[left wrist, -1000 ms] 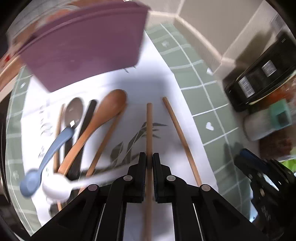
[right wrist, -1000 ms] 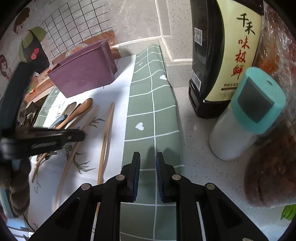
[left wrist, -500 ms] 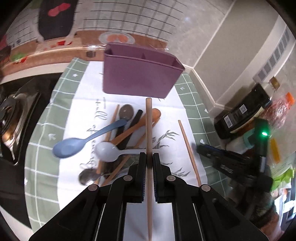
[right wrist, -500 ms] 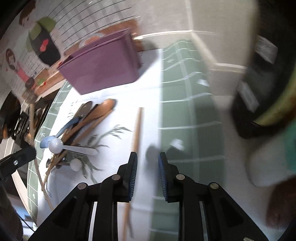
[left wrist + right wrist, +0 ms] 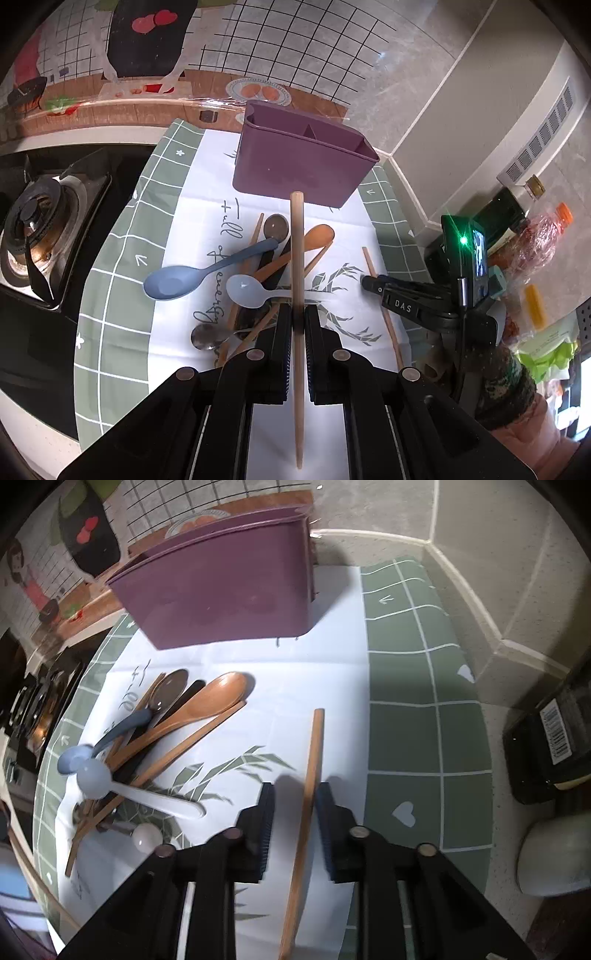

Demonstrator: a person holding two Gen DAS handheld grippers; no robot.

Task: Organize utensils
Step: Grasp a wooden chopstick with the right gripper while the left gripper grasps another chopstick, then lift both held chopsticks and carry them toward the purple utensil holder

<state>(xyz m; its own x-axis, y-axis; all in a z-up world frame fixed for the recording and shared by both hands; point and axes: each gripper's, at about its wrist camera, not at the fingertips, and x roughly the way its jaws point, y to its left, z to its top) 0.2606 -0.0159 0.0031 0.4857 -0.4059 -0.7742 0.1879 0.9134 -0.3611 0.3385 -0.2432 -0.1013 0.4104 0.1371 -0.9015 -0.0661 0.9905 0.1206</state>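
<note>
My left gripper is shut on a wooden chopstick and holds it above the mat, pointing at the purple utensil holder. My right gripper is open, its jaws on either side of a second wooden chopstick that lies on the white mat. The right gripper also shows in the left wrist view. A pile of spoons lies left of centre: a blue spoon, a white spoon, a wooden spoon and a metal spoon.
A gas stove is at the left. Sauce bottles and a white container stand at the right by the wall. The purple holder stands at the back of the mat.
My left gripper has lifted the chopstick up and back, so the holder and stove come into view. My right gripper has swung left over the mat and opened around the second chopstick.
</note>
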